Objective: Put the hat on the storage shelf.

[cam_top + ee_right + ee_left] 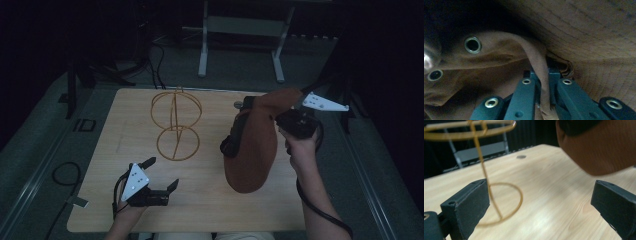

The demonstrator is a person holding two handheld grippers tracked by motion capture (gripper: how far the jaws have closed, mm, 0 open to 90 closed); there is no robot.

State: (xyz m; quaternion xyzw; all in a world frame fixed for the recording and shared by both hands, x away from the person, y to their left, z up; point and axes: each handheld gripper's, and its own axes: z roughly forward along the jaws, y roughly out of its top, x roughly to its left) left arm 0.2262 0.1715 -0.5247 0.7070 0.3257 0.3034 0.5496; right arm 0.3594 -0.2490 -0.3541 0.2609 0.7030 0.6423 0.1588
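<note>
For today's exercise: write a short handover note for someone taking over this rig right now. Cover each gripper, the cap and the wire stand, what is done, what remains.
Right gripper: shut on the brown cap, pinching a fold of its fabric and holding it above the table.
Left gripper: open, nothing between the jaws, low over the table's near left part.
Wire stand: upright at the table's far middle, nothing on it.
Done: cap picked up.
Left: probably setting the cap on the stand; the free gripper could steady it.

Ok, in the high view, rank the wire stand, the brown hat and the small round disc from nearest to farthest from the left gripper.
From the left gripper:
1. Wire stand, just beyond it.
2. Brown hat, off to the right.
3. Small round disc, far side, behind the hat.
</note>
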